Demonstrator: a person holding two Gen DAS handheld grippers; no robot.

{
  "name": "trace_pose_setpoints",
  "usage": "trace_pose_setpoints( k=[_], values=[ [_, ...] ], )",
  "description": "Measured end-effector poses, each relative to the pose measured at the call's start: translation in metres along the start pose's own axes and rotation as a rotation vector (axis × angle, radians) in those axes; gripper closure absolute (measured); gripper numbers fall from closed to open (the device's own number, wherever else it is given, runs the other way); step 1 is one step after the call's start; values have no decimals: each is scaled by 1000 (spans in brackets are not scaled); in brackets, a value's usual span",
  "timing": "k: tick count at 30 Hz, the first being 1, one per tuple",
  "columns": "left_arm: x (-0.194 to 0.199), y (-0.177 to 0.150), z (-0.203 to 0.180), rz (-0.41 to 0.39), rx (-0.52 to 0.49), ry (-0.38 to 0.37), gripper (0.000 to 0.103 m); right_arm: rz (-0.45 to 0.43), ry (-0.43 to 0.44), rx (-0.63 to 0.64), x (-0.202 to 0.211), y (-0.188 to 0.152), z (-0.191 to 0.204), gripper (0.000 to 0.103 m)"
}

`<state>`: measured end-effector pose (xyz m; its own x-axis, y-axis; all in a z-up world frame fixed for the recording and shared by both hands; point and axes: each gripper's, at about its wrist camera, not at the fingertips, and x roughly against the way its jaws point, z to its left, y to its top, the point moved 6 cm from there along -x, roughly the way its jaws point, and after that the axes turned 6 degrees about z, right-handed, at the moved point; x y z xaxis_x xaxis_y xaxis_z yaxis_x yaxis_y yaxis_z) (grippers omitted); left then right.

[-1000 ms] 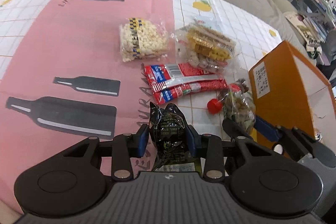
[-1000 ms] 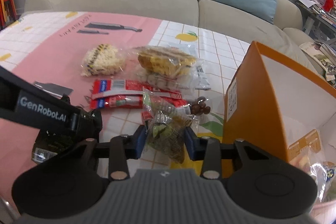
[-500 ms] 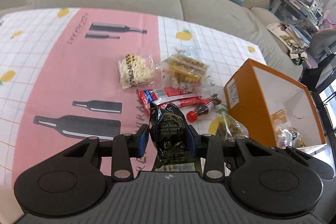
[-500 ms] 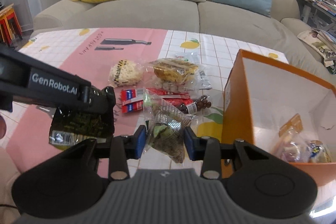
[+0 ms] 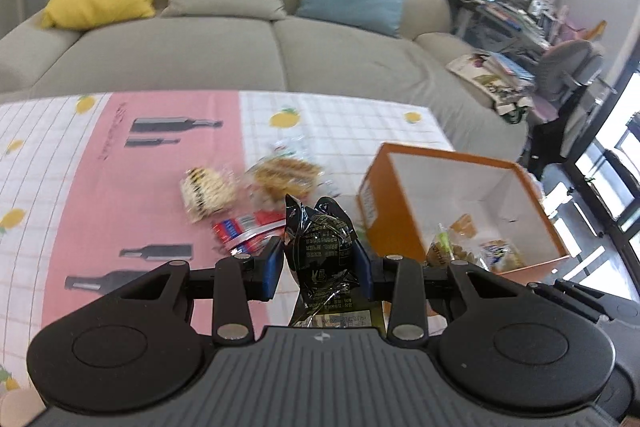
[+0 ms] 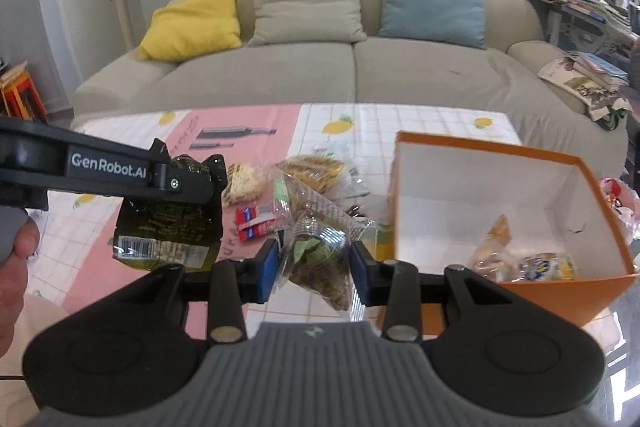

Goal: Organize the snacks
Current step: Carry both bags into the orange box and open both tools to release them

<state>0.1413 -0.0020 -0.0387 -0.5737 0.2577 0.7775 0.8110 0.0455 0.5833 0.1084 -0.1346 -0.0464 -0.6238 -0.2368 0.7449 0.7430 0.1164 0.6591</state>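
Black packet (image 5: 322, 255) clamped in left tongs (image 5: 319, 269); clear bag (image 6: 320, 259) in right tongs (image 6: 314, 269), contents blurred.

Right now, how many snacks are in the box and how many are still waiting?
Done: a few wrapped snacks lie inside the open orange cardboard box. In hand: the left gripper clamps a crinkly black foil packet; the right gripper clamps a clear bag of brown-green bits. Left: a popcorn-like bag, a golden biscuit bag and red sachets on the tablecloth.

glossy foil packet (image 5: 322, 251), seemingly cardboard box (image 5: 400, 223)
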Motion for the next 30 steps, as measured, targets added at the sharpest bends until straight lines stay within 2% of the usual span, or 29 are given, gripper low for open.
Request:
trace_pose_setpoints(
  k=[7,16,21,25,30],
  values=[
    [-3,20,-42,-19,-108,-43,61,-20,-5,-44,27,12,-39,66],
    [-30,48,-98,-11,-246,-117,61,28,14,-144,36,37,-116,66],
    [-69,53,-125,86,-353,-158,61,115,62,-224,19,44,-162,66],
    [-103,48,-137,179,-457,-151,61,227,156,-309,-12,39,-186,66],
    [-135,41,-140,312,-482,-175,61,363,276,-527,-57,24,-209,66]
  ],
)
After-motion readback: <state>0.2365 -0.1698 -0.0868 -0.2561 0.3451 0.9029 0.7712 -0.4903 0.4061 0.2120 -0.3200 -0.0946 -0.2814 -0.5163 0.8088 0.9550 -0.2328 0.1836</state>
